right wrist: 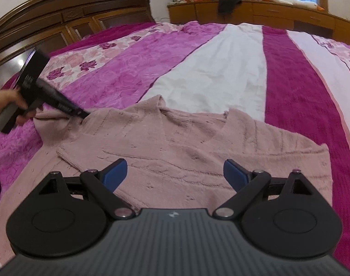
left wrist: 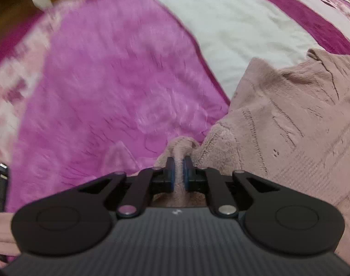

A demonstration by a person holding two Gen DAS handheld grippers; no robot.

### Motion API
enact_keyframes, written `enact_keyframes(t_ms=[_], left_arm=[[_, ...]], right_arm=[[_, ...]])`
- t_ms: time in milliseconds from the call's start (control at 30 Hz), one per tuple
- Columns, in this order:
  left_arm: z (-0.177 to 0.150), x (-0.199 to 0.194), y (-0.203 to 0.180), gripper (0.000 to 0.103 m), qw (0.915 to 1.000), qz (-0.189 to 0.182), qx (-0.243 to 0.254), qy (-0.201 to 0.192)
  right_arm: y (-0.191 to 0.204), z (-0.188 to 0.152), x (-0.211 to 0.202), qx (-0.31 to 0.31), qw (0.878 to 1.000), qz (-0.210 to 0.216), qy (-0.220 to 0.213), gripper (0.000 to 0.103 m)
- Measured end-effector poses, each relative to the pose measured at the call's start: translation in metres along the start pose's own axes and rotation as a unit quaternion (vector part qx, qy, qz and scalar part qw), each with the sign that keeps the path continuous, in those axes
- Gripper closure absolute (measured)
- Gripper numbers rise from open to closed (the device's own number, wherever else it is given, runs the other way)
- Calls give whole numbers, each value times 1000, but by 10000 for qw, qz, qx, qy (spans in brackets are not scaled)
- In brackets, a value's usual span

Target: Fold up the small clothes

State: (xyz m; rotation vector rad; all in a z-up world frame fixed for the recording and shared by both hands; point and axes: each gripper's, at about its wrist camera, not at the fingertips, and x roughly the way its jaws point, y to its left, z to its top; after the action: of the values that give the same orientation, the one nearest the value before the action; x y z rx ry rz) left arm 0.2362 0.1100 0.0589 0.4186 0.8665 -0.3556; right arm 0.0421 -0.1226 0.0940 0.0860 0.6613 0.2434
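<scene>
Pink knit sweater (right wrist: 175, 142) lies spread on the striped bedspread (right wrist: 290, 80), long axis running left-right across the right wrist view, collar on the far side. Left gripper (left wrist: 178, 170) has its jaws closed tight on a bunched fold at the sweater's left edge, fabric pinched between the blue pads (left wrist: 170, 172). Right gripper (right wrist: 175, 174) hovers over the sweater's near middle, jaws wide apart, holding nothing; sweater sits just ahead and below them. Left hand (right wrist: 4, 105) is the one engaged; fold likely pulls from sweater's left edge toward its centre
</scene>
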Motion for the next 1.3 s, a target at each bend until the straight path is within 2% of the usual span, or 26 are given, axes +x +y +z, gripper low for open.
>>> enact_keyframes(t_ms=[67,133,200,267,367,433,533,600,767,933,967,1000,1100,1200,1300], left_arm=[[-11,-28,-1,93,9983,273,-347,-387],[-23,-50,3,93,9931,550,-900,-518],[-33,-58,1,93,9915,834,-878,-482],[-39,-49,-3,93,9911,1156,-641,-172],[-42,-27,-2,91,9916,1099,-633,255],[-39,-23,5,90,9905,1038,-866,258],[-29,-36,20,89,9866,768,-1443,28],[-20,-46,24,89,9850,658,-1587,-177],[13,-59,18,89,9873,775,-1247,-606],[41,-35,1,89,9931,44,-980,-635],[44,-26,-4,89,9936,-117,-942,-617],[47,-17,-5,89,9932,-260,-982,-570],[55,11,-8,89,9898,-687,-1177,-408],[63,29,-15,89,9882,-1007,-1083,-404],[71,40,-25,89,9852,-1354,-990,-363]], right_arm=[[-3,-2,-2,73,10000,-40,-20,8],[-6,-5,-5,137,9999,-77,-44,8],[-9,-6,-5,198,9998,-82,-47,8],[-12,-7,-3,243,9997,-79,-18,8],[-17,-5,1,361,9993,-129,13,8],[-18,-2,2,395,9991,-123,9,8],[-22,8,2,261,9996,-129,23,8],[-29,19,3,143,9998,-131,60,8],[-70,55,14,257,9990,-363,72,8],[-109,87,36,381,9983,-422,98,8],[-114,92,43,327,9984,-432,136,11],[-117,94,49,266,9986,-414,173,19],[-121,100,75,188,9984,-248,463,33],[-119,98,96,36,9976,-190,667,36],[-115,97,109,-157,9974,-181,685,36]])
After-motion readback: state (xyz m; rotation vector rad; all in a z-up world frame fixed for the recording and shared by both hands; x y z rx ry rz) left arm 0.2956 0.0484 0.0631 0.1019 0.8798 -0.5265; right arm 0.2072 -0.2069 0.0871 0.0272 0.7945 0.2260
